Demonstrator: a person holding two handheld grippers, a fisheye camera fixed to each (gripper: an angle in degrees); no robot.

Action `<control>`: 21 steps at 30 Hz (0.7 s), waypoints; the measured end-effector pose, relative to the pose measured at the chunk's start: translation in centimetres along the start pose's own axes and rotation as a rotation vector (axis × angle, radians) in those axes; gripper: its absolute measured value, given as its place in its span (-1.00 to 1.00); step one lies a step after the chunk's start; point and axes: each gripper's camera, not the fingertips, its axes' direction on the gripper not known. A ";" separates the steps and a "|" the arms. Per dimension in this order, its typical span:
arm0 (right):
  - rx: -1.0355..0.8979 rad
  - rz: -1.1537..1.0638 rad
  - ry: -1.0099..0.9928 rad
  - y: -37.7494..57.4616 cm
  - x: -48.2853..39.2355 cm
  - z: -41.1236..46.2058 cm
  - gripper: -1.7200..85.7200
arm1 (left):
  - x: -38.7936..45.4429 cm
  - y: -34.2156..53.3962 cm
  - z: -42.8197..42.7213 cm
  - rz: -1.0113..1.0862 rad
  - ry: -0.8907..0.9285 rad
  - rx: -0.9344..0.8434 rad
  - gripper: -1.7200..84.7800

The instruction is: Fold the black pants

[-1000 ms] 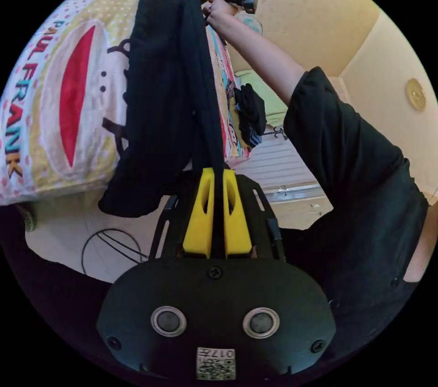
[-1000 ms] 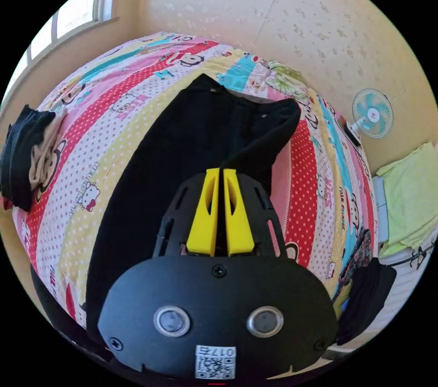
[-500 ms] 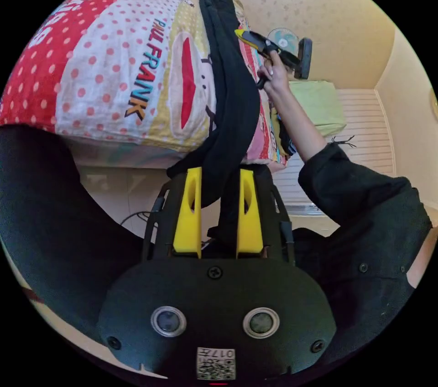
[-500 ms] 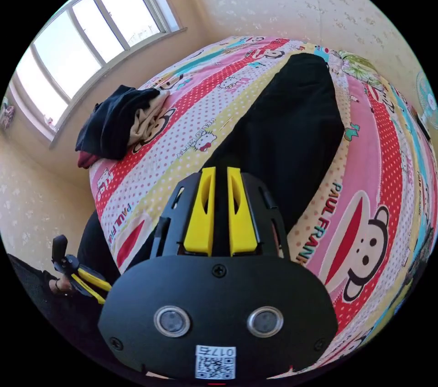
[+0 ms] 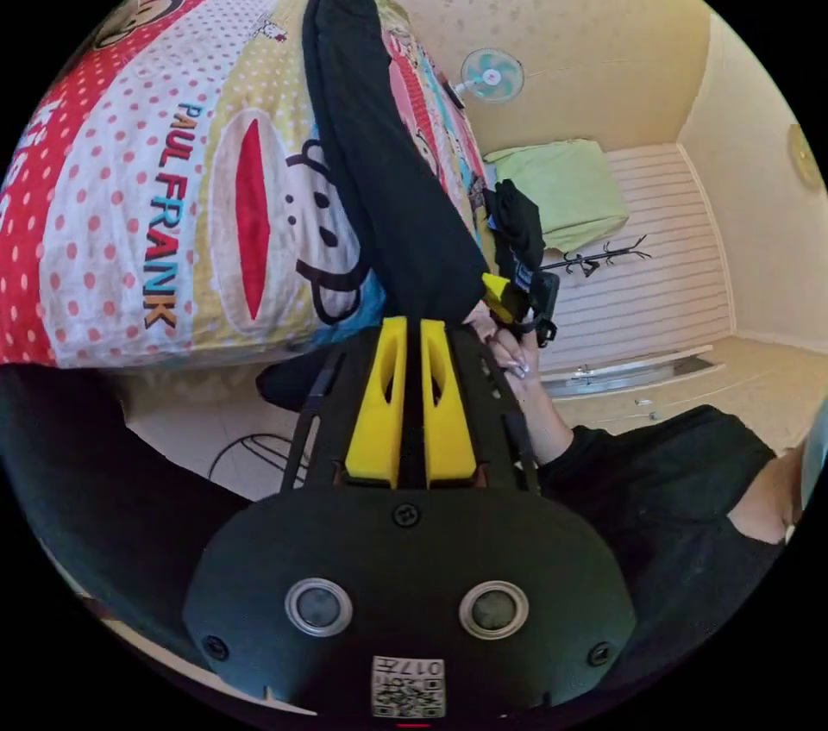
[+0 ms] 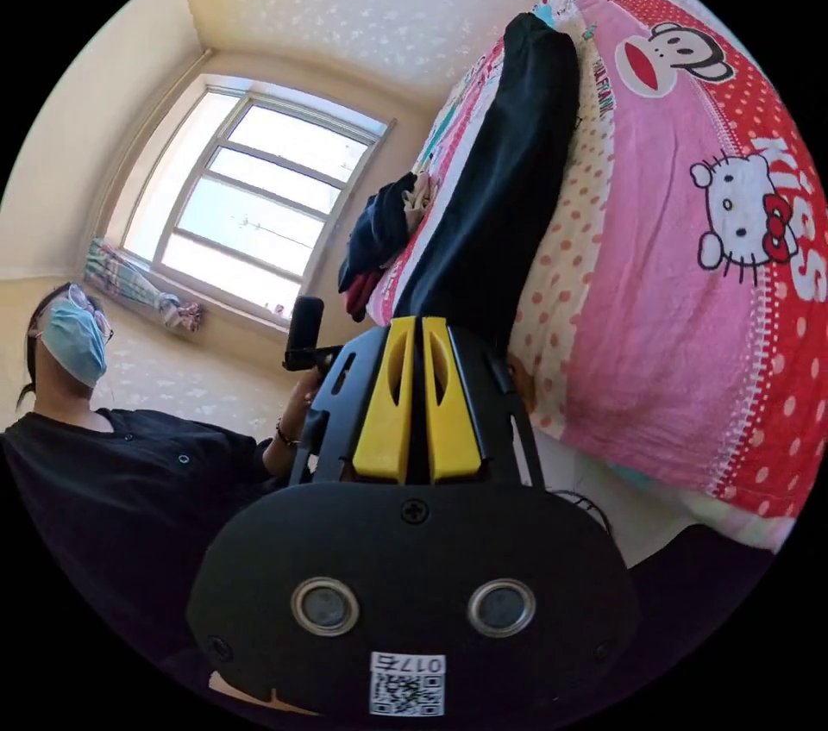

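We count one pair of black pants (image 5: 388, 188) on one bed (image 5: 112, 188). Two tools: the left tool (image 5: 404, 399) and the right tool (image 6: 416, 399). One fan (image 5: 492, 76), one window (image 6: 259, 214), one green cloth (image 5: 569, 188), two clothes piles (image 6: 384, 235) (image 5: 516, 227), one person (image 6: 103, 464).

The left gripper (image 5: 404, 326) now clamps the black pants (image 5: 379, 179) again; the right gripper (image 5: 498, 296) sits beside it.
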 end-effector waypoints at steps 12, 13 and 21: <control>-0.178 -0.022 0.428 -1.7 -0.2 0.3 -0.76 | -1.7 0.6 1.7 -0.122 -0.141 0.015 -0.65; -0.102 0.003 0.402 -1.8 0.3 -0.8 -0.73 | -1.5 0.3 0.9 -0.105 -0.174 0.074 -0.65; -0.255 0.194 0.069 -3.0 6.7 1.3 -0.85 | -2.0 -1.1 3.6 -0.089 -0.167 0.041 -0.84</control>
